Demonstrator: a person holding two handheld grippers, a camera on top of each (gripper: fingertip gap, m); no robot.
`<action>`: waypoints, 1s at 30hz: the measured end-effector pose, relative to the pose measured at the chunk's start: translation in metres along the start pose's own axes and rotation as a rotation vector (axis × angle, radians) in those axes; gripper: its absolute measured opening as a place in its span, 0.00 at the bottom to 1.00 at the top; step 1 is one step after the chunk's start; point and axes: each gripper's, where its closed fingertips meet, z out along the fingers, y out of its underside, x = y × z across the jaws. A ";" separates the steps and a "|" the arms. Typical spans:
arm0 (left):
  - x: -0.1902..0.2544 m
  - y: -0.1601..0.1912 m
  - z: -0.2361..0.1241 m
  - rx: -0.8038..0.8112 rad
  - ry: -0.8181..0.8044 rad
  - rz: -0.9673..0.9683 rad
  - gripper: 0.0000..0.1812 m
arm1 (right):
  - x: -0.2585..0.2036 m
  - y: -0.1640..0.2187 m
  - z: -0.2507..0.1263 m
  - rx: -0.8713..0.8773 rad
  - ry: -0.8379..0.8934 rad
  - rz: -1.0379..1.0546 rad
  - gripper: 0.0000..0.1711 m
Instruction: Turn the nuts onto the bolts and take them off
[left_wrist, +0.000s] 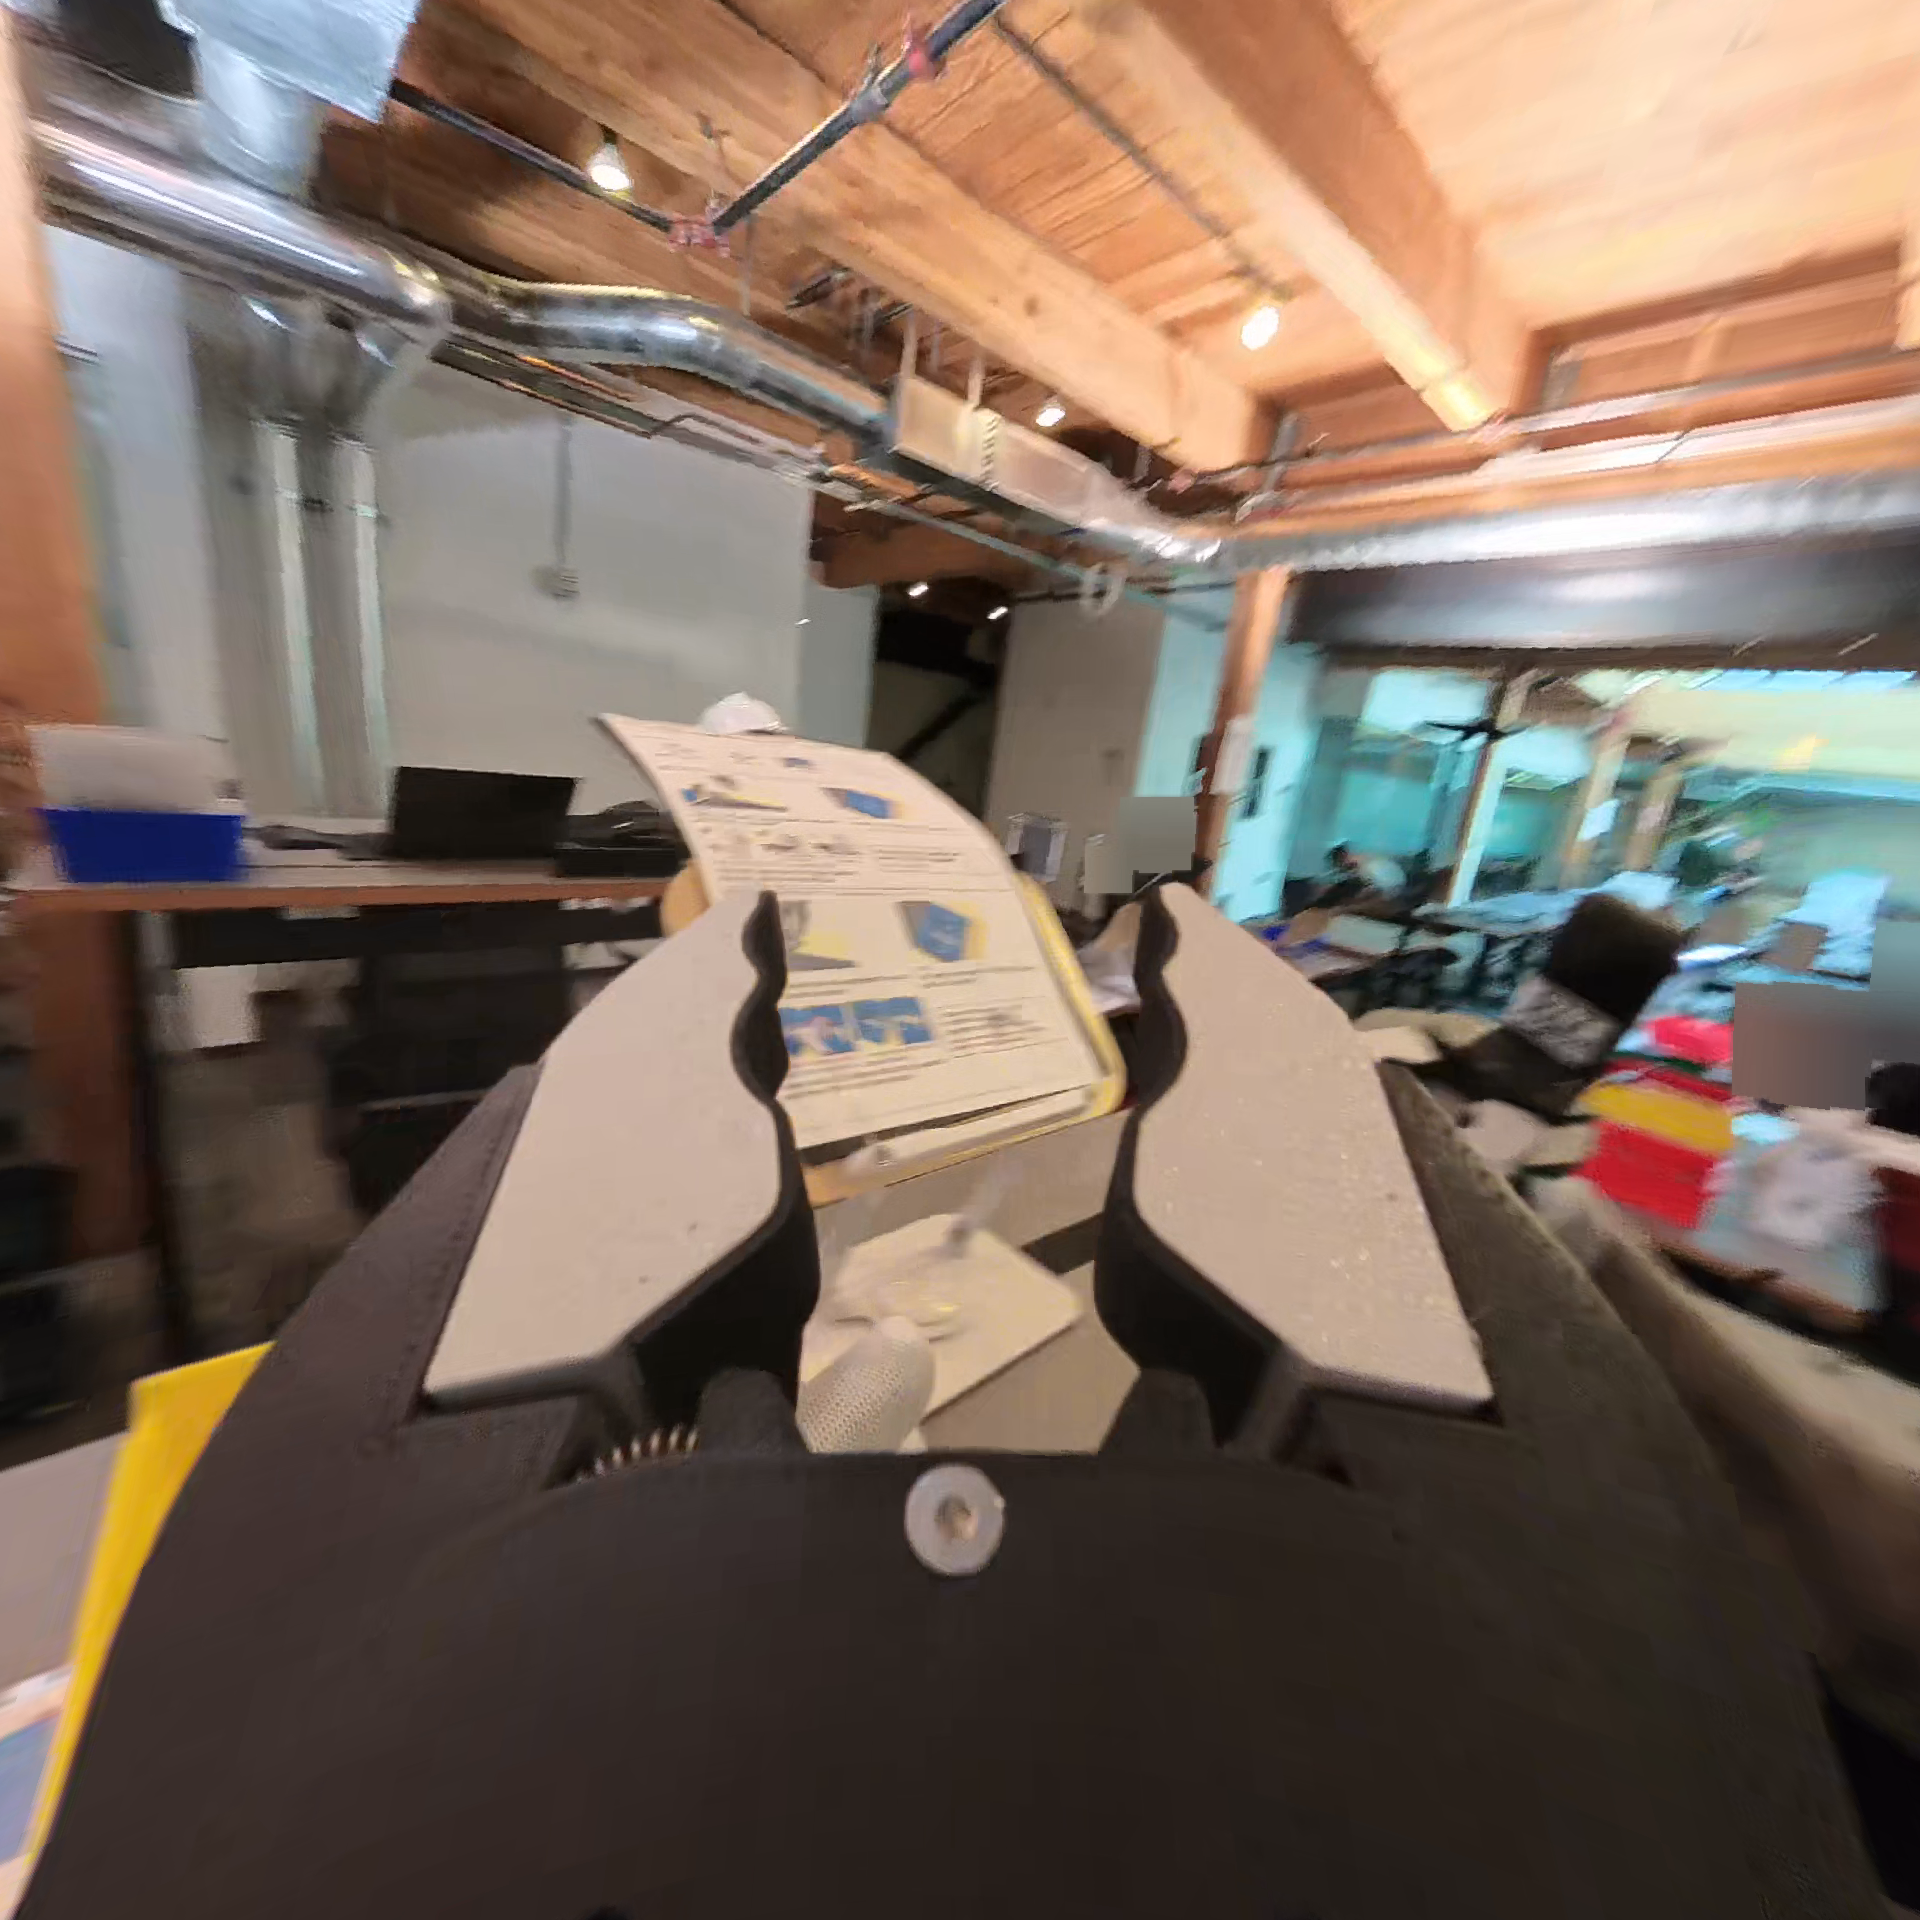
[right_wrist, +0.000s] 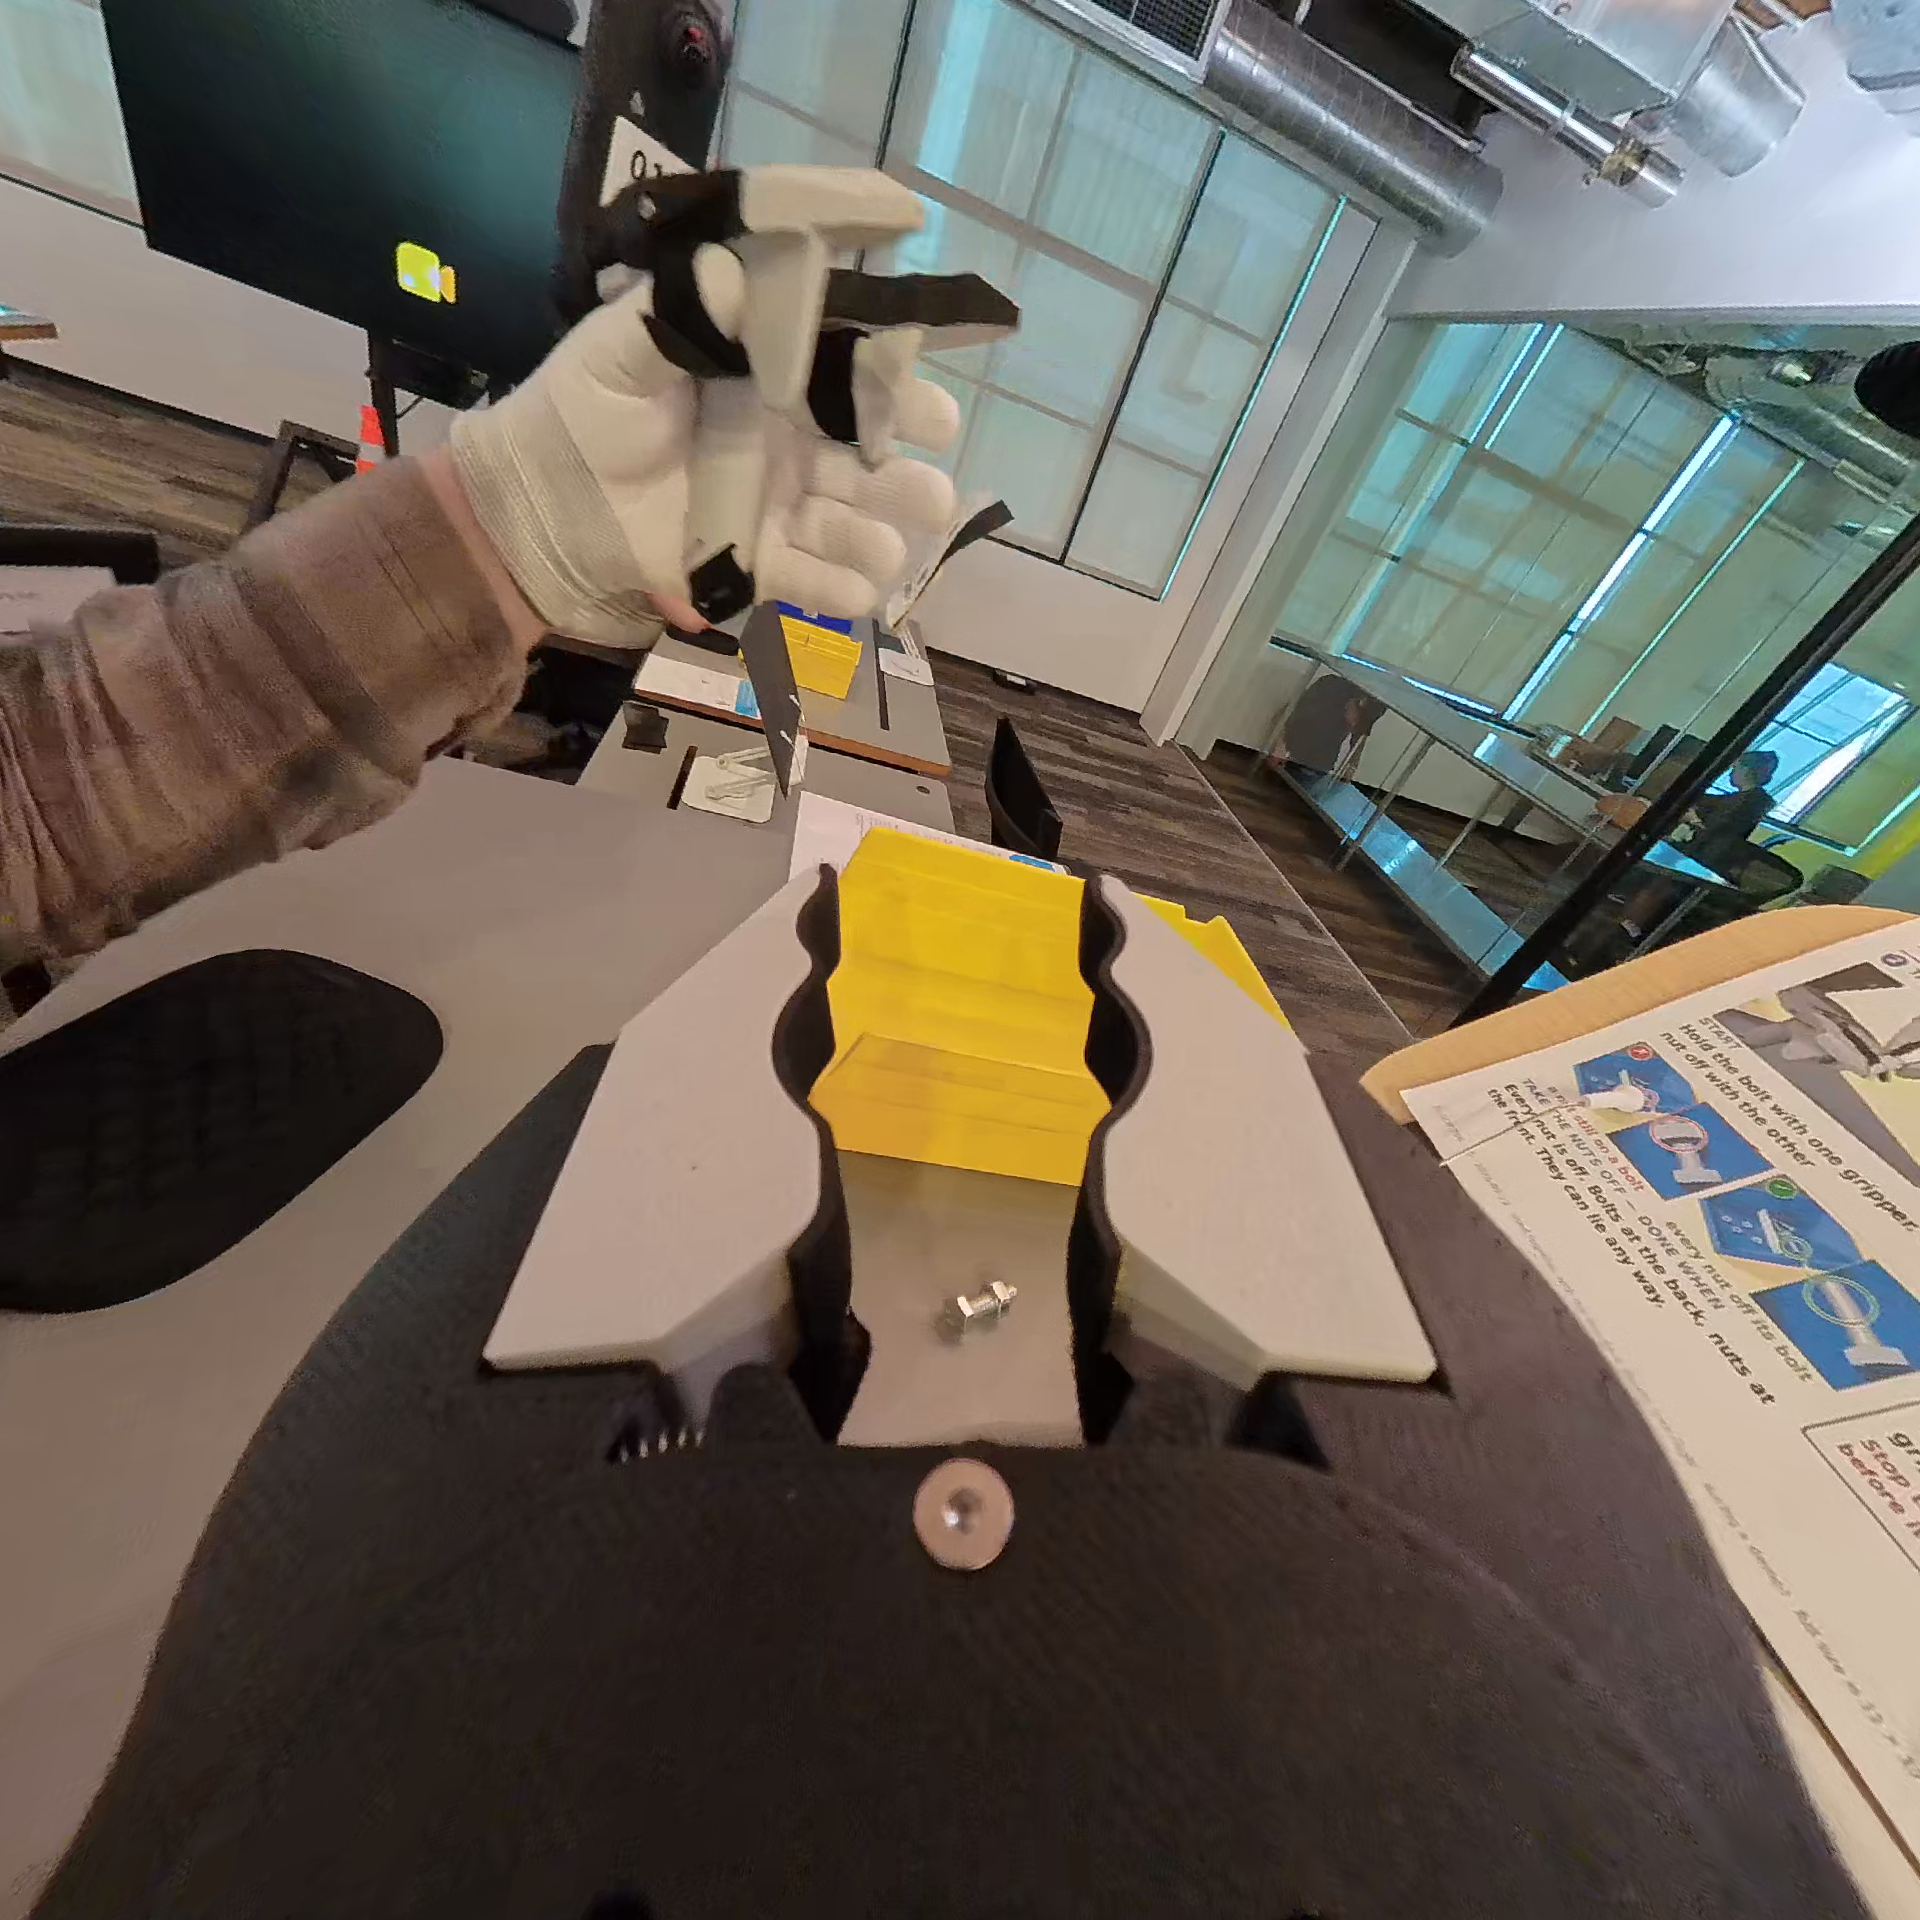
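A small silver bolt with a nut on it lies on the grey table. It shows low between the fingers of my right gripper. That gripper is open, empty, and held above the bolt. My left gripper is open and empty and points out into the room, at a printed instruction sheet. In the right wrist view, a white-gloved hand holds the left gripper raised high above the table's far left. No bolt or nut shows in the left wrist view.
Yellow bins stand on the table just beyond the bolt. A black oval pad lies at the left. An instruction sheet on a board stands at the right. In the left wrist view, a clear stand base sits below the gripper and a yellow bin is at lower left. The tips of one gripper are about 25 cm away from the tips of the other.
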 end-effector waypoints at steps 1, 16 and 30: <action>0.005 -0.009 -0.013 0.037 0.040 -0.045 0.37 | -0.001 0.000 0.001 0.003 -0.006 0.006 0.26; 0.015 -0.064 -0.172 0.083 -0.458 0.206 0.55 | -0.017 0.019 0.020 -0.017 -0.090 0.074 0.25; -0.029 -0.067 -0.292 -0.094 -1.458 0.780 0.28 | -0.021 0.035 0.030 -0.063 -0.099 0.085 0.25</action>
